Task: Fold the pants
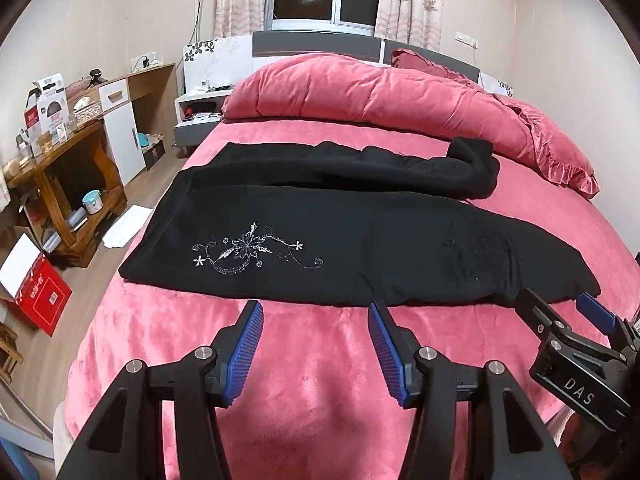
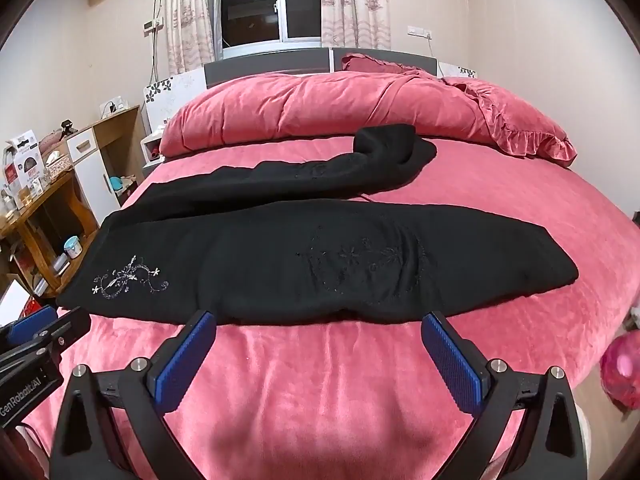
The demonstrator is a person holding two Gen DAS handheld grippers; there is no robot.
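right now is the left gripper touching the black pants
Apart. The left wrist view shows pink bedspread between the open left gripper fingertips and the near edge of the black pants.

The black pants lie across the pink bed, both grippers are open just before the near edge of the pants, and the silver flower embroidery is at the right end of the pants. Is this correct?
One detail is wrong. The silver flower embroidery is at the left end of the black pants, as the left wrist view shows clearly. The rest holds: the pants lie across the pink bed, with left gripper and right gripper open near their edge.
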